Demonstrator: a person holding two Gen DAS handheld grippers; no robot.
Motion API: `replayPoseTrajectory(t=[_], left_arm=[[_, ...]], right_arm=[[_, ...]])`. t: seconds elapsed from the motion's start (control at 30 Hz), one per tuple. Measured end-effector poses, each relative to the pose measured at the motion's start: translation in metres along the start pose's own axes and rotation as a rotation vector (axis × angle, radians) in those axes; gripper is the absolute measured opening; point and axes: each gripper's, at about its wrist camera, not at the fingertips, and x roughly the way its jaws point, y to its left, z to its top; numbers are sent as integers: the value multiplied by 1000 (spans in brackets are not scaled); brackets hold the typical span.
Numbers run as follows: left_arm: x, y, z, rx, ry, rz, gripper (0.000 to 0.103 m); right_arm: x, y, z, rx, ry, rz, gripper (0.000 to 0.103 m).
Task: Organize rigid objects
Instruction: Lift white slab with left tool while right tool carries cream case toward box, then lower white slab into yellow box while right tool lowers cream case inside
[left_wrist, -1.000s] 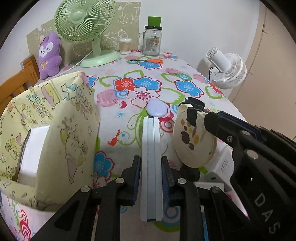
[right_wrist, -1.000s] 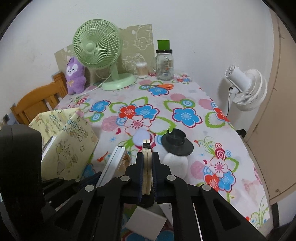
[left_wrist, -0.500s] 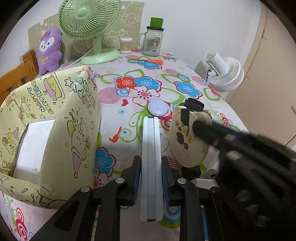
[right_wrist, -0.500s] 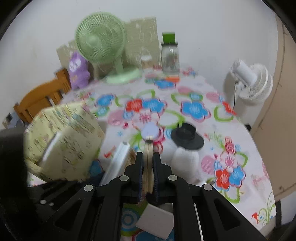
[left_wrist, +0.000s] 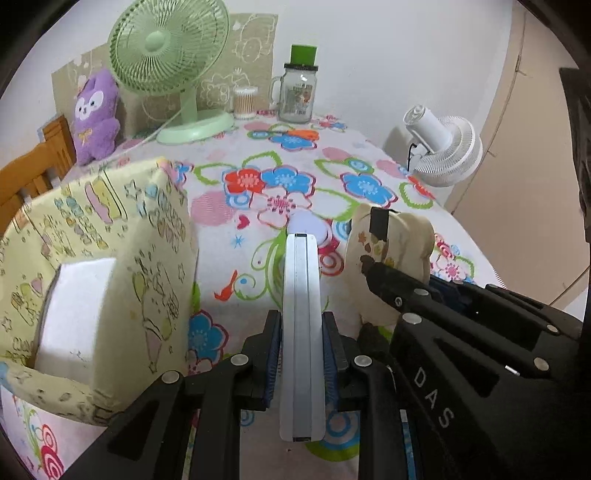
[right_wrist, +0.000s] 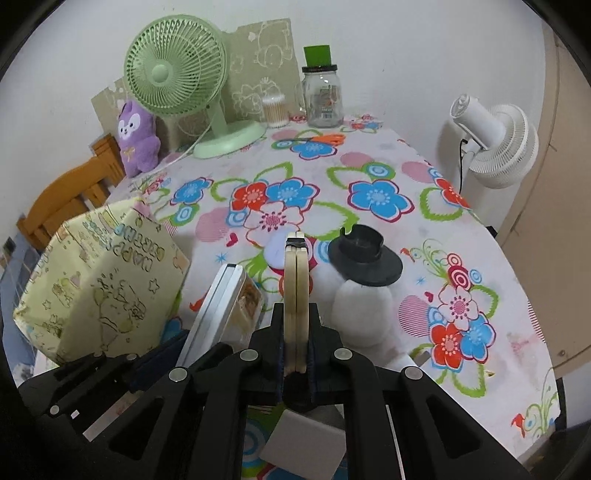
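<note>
My left gripper (left_wrist: 301, 354) is shut on a flat white case (left_wrist: 302, 314), held edge-up above the floral table; the case also shows in the right wrist view (right_wrist: 225, 306). My right gripper (right_wrist: 296, 347) is shut on a round cream compact (right_wrist: 296, 291) held edge-on; its decorated face shows in the left wrist view (left_wrist: 388, 266), just right of the white case. A yellow patterned storage box (left_wrist: 103, 280) stands to the left, with a white block (left_wrist: 74, 314) inside; the box also shows in the right wrist view (right_wrist: 99, 280).
On the table lie a lilac oval soap-like piece (left_wrist: 306, 225), a black hat-shaped lid (right_wrist: 364, 254) on a white soft object (right_wrist: 364, 306), and a white square (right_wrist: 306, 443). At the back stand a green fan (left_wrist: 173, 66), purple plush (left_wrist: 96, 118), glass jar (left_wrist: 297, 92). A white fan (right_wrist: 495, 144) stands beyond the right edge.
Both grippers shifted briefly and settled near their former places, still holding their objects. The compact sits slightly farther right and lower beside the white case.
</note>
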Motion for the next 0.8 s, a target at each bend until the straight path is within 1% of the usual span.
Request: replayPoseTrajectory(t=[0.43,0.63,0.8], left_arm=[[-38,-4,8,34,-37,-14,20],[-54,-1,11,60,-63,2,20],[-65,3,13,73,-71,-1,20]], right_arm=[[-43,11,8,-2,-44,-52,12],[-58,22,11,-13,-51,-76,12],[-69,32,14,-32,-58,-105,12]])
